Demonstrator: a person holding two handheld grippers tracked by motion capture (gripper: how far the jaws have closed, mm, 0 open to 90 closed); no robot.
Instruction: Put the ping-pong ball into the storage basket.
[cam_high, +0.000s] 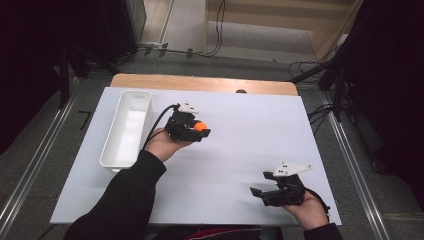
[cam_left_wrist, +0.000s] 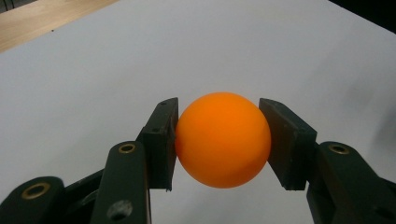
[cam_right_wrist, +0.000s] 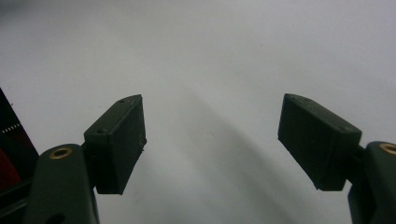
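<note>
Now left gripper (cam_high: 200, 129) fingers clamp round orange ball (cam_left_wrist: 223, 139); right gripper (cam_high: 264, 184) fingers spread, empty.

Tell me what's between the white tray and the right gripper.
In the high view, the left gripper holding the orange ball, then bare table.

A smooth, matt orange plastic ball (cam_left_wrist: 223, 139) is seen between black matt plastic pads (cam_left_wrist: 161, 140). The table (cam_high: 240, 150) is covered by a smooth white matt sheet, with bare wood at its far edge. The white tray (cam_high: 126, 129) looks like glossy plastic.
</note>
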